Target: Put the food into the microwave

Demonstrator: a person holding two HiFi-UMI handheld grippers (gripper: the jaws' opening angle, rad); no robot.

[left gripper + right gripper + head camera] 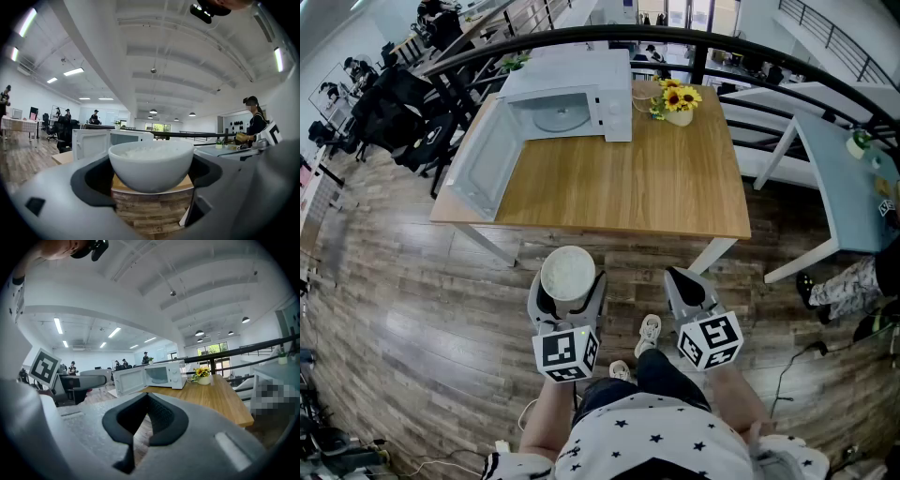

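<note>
Your left gripper [568, 292] sits at the lower middle of the head view. Its jaws are spread wide and clamped on either side of a white bowl [151, 166] filled with rice [150, 151], which it holds upright above the wooden floor [412, 309]. Just to its right, your right gripper [680, 277] carries nothing, and its jaws are pressed together at the tips. Both grippers point toward the table [647, 178] in the middle of the frame, and the bowl is well short of its near edge. At the table's upper left stands the microwave [572, 103], its door [483, 159] swung wide open to the left. A pot of flowers [677, 101] stands just beside the microwave on the right.
</note>
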